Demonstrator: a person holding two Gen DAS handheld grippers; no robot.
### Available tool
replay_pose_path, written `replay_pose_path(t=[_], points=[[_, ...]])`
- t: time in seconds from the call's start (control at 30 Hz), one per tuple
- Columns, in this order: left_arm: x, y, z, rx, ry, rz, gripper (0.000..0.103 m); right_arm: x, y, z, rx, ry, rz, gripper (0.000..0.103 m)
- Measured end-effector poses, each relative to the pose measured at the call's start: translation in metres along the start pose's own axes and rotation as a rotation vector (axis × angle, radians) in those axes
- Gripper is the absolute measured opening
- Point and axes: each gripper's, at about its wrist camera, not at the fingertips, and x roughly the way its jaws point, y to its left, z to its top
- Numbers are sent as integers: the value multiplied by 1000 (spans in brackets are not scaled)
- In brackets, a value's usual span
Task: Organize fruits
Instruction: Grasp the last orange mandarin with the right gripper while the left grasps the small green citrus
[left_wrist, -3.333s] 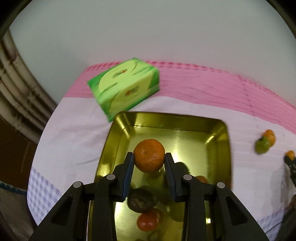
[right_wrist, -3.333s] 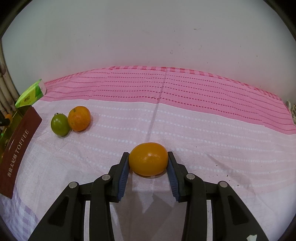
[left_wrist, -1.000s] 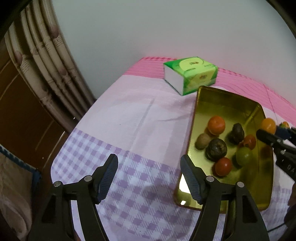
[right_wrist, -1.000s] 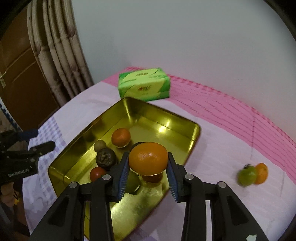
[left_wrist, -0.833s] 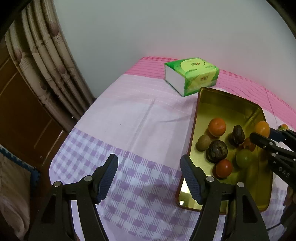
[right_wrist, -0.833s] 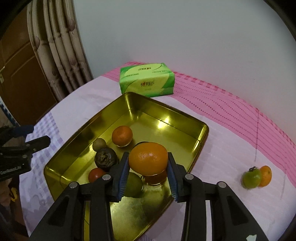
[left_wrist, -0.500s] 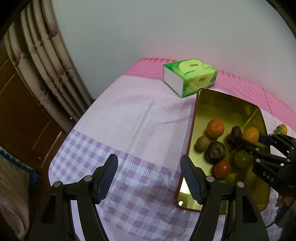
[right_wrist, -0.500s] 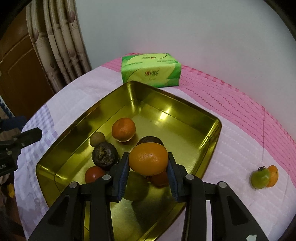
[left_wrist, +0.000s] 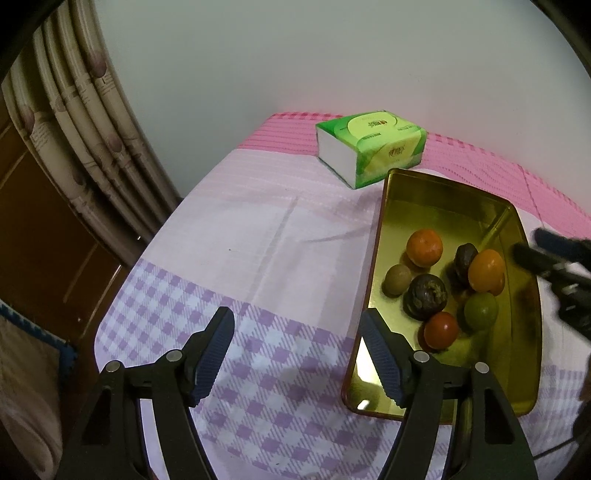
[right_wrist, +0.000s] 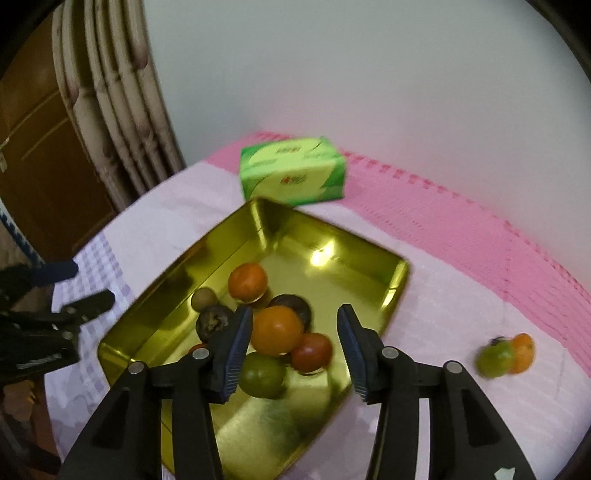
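Observation:
A gold tin tray (right_wrist: 369, 258) (left_wrist: 443, 199) holds several fruits. An orange (right_wrist: 276, 330) (left_wrist: 485, 270) lies on top of the other fruits in the tray, free of the pads. My right gripper (right_wrist: 293, 347) is open above the tray with the orange just inside its left pad; it also shows in the left wrist view (left_wrist: 550, 258). My left gripper (left_wrist: 297, 354) is open and empty over the checked cloth left of the tray. A green fruit (right_wrist: 493, 358) and a small orange (right_wrist: 522, 352) lie on the cloth at the right.
A green tissue box (left_wrist: 371, 147) (right_wrist: 291, 175) stands behind the tray. The cloth-covered table ends at the left near a curtain (left_wrist: 85, 122) and a brown door (right_wrist: 40, 155). The wall runs behind the pink cloth band (right_wrist: 461, 221).
My right gripper has opened and let go of the orange, which now rests on the fruits in the tray, and it has drawn back. My left gripper has stayed open and nearly still.

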Motion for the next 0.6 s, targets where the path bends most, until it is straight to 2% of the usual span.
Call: replay_pose_path(t=[0.17, 0.37, 0.6], points=[[1, 1, 0, -12, 0, 1, 73, -28, -41, -17, 59, -38, -74, 51], [2, -1, -1, -13, 2, 3, 73, -35, -120, -66, 191, 26, -220, 51], [-1, -10, 0, -17, -5, -74, 73, -27, -172, -97, 258, 56, -288, 51]])
